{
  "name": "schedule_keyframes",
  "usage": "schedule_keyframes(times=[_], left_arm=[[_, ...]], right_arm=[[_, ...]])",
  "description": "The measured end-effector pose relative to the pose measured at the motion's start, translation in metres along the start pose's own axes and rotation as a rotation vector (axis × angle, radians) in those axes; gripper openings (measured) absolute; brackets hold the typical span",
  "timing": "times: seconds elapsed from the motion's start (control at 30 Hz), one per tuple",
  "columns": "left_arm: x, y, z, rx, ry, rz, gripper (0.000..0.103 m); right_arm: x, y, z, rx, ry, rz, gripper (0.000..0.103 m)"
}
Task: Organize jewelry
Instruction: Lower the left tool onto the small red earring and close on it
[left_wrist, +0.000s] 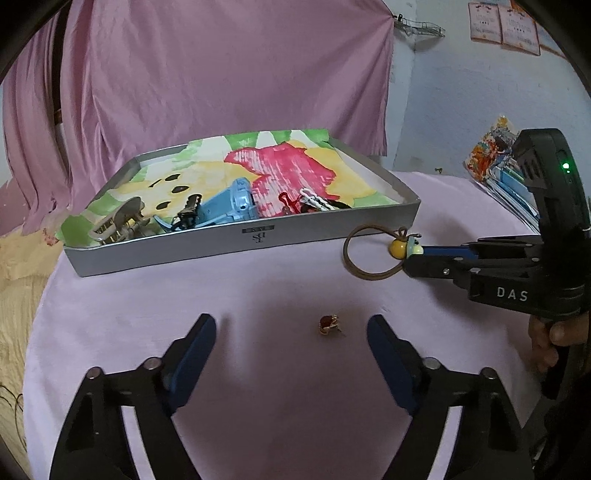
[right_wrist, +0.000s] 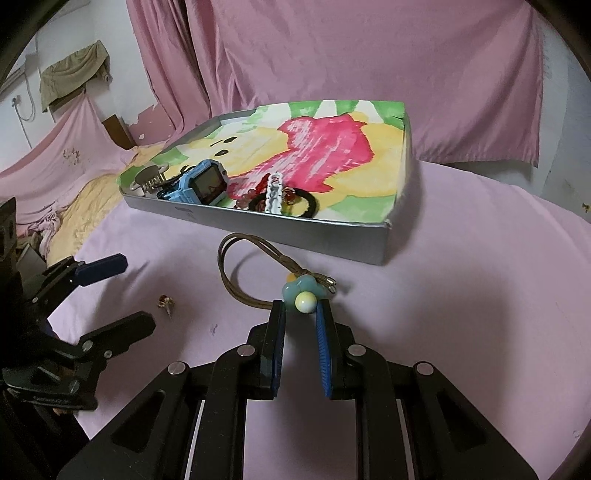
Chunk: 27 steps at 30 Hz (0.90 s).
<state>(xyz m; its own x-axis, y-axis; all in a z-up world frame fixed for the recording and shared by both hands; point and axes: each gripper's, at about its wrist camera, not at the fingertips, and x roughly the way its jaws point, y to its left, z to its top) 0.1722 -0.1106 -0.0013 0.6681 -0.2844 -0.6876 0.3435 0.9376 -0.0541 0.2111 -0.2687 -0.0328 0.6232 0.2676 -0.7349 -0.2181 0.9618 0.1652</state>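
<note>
Our right gripper (right_wrist: 302, 308) pinches the flower hair tie (right_wrist: 303, 294) just in front of the silver tray (right_wrist: 295, 234); our left gripper (left_wrist: 291, 334) spreads wide around a small earring (left_wrist: 328, 325) nearby.

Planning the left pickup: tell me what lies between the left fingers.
Only the small red earring on bare pink cloth, midway between the open left gripper's fingers, in the left wrist view.
</note>
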Motion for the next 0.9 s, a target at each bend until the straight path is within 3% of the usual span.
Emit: schedule_keyframes(times=[0.2,0.27,0.33,0.5,0.6,0.9], left_arm=[[0.008,-0.007,0.001,0.026,0.030,-0.007,0.054],[0.011,-0.010,0.000,0.038,0.044,-0.004,0.039],[0.011,-0.012,0.000,0.052,0.041,0.002,0.033],[0.010,-0.015,0.000,0.069,0.037,0.001,0.026],[0.010,-0.016,0.000,0.067,0.034,0.001,0.015],[0.016,-0.012,0.007,0.045,0.047,-0.019,0.013]], right_arm=[[-0.001,-0.002,-0.002,0.004,-0.001,0.004,0.015],[0.000,-0.001,-0.002,0.001,-0.001,0.006,0.015],[0.000,0.000,-0.002,-0.004,0.000,0.007,0.015],[0.000,0.002,-0.001,-0.011,0.001,0.006,0.015],[0.000,0.002,-0.001,-0.011,0.001,0.005,0.015],[0.001,0.001,0.000,-0.001,-0.001,-0.019,0.016]])
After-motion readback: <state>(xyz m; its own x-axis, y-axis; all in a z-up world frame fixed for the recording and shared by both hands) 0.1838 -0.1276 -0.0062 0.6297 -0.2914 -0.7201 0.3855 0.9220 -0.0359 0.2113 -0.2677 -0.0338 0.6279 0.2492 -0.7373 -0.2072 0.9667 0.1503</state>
